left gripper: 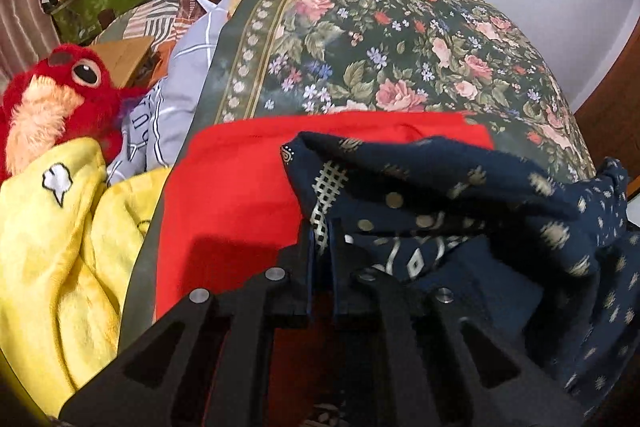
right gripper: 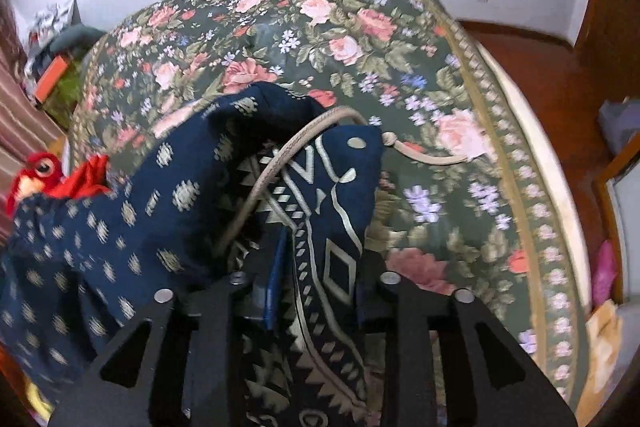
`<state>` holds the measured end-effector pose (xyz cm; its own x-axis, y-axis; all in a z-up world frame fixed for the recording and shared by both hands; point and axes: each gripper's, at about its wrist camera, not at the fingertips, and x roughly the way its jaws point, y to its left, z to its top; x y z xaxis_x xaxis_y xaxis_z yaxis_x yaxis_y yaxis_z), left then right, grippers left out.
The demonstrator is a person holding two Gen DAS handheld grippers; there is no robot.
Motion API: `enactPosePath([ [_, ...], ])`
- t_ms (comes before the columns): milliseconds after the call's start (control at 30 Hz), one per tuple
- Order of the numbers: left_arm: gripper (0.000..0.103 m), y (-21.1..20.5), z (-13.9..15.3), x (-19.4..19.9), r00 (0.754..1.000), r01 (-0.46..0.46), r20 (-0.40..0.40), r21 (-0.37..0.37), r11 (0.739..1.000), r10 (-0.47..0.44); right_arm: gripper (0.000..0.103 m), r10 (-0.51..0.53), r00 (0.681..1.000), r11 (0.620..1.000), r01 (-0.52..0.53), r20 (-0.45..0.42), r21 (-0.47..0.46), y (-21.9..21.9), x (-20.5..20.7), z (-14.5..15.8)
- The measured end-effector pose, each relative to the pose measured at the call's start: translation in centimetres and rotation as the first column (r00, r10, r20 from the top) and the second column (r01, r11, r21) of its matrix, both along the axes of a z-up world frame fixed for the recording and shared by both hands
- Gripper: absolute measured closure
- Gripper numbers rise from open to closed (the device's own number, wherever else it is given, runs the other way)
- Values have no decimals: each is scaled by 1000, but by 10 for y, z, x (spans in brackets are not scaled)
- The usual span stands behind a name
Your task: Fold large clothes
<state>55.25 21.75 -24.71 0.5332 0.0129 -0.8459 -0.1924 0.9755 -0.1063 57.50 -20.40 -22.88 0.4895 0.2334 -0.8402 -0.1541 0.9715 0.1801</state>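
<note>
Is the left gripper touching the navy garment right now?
Touching. The left wrist view shows the left gripper with its jaws closed on a patterned edge of the navy garment, pinched between them.

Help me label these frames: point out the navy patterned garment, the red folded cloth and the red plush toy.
Navy patterned garment (right gripper: 152,195): right wrist view, on its dotted body.
Red folded cloth (left gripper: 236,187): left wrist view, on its flat middle.
Red plush toy (left gripper: 60,87): left wrist view, on its furry face below the eye.
</note>
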Motion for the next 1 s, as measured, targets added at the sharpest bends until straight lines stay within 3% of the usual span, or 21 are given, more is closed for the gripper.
enactPosePath([
  [133, 93, 5, 8, -18, 997, -51, 51, -19, 999, 52, 74, 52, 998, 993, -47, 37, -108, 1, -21, 13],
  [267, 93, 6, 18, -37, 996, -58, 63, 12, 998, 57, 74, 98, 993, 974, -82, 71, -211, 5, -43, 27],
  [567, 90, -13, 51, -94, 996, 32, 86, 87, 996, -40, 73, 146, 982, 970, -118, 120, -211, 10, -106, 65],
  [667, 81, -23, 62, -119, 992, 70, 97, 81, 994, -78, 55, 126, 983, 980, -102, 133, -174, 10, -127, 76],
  [733, 71, -30, 70, -139, 988, 90, 115, 92, 992, -101, 54, 120, 981, 982, -95, 154, -161, 10, -144, 85],
  [800, 50, -37, 75, -158, 984, 99, 134, 110, 989, -113, 50, 123, 980, 983, -99, 154, -154, 11, -156, 90],
  [867, 40, -43, 78, -176, 984, 101, 132, 121, 987, -117, 38, 112, 983, 987, -93, 144, -131, 9, -171, 95],
  [1000, 40, -50, 72, -208, 985, 129, 100, 90, 988, -138, 36, 92, 989, 995, -87, 119, -50, 0, -198, 101],
])
